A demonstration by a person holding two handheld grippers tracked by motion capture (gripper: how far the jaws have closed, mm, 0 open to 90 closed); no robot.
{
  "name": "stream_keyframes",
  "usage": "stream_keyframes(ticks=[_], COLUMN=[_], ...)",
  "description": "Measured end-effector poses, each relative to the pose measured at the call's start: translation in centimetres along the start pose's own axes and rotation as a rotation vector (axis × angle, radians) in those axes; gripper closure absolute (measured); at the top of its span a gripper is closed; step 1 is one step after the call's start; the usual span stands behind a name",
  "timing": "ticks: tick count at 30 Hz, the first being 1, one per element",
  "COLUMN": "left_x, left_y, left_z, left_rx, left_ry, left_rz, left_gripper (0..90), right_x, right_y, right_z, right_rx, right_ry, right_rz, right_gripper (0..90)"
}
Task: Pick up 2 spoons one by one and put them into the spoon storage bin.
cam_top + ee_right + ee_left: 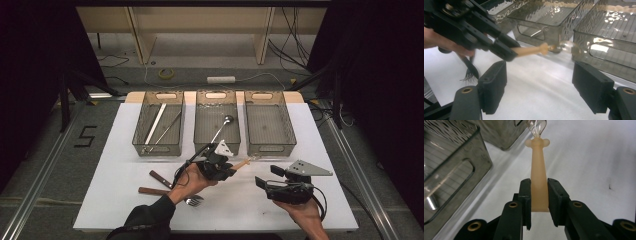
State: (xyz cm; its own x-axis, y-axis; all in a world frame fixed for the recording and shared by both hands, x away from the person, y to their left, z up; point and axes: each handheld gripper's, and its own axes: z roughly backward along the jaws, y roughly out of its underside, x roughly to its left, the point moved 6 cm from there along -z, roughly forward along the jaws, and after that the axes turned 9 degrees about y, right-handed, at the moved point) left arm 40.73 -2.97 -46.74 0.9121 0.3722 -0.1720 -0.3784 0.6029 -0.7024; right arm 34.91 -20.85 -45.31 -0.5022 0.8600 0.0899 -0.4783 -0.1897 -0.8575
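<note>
Fingers of the left gripper (539,202) pinch the tan handle of a spoon (538,172), held above the desk (125,150) just before the middle bin (216,97). Right gripper (544,87) hovers wide open, holding nothing. That grip sits low on the handle (clear bowl far out), so the spoon could swivel or clip the bin's rim.

The clear head of the beige-handled utensil (539,167) is running off the top edge in the left gripper view and is smearing into a blur in the right gripper view. A dark fork (470,71) is lying half hidden behind the left gripper (506,53).
</note>
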Motion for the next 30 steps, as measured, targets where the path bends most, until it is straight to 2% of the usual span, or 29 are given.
stream_keyframes(ticks=[5,9,17,25,30], left_x=[-0.2,0.1,1.2,2.2,3.2], left_y=[-0.6,-0.9,-1.6,-1.7,-1.7], left_z=[1.3,2.1,4.1,5.0,5.4], left_rx=[-0.029,-0.059,-0.112,-0.136,-0.153], left_ry=[-0.007,-0.013,-0.038,-0.067,-0.099], left_rz=[-0.01,0.008,0.04,0.058,0.085], left_gripper=[73.7,73.7,73.7,73.6,73.6], right_x=[0.1,0.1,0.2,0.3,0.3], right_y=[0.0,0.0,-0.1,0.0,0.0], right_z=[0.0,0.0,0.0,0.0,0.0], right_rx=[-0.001,-0.004,-0.013,-0.011,-0.011], right_ry=[-0.002,-0.004,-0.007,-0.008,-0.008], right_rz=[0.0,0.002,0.0,0.001,0.001], right_gripper=[28.7,27.5,26.1,26.0,26.0])
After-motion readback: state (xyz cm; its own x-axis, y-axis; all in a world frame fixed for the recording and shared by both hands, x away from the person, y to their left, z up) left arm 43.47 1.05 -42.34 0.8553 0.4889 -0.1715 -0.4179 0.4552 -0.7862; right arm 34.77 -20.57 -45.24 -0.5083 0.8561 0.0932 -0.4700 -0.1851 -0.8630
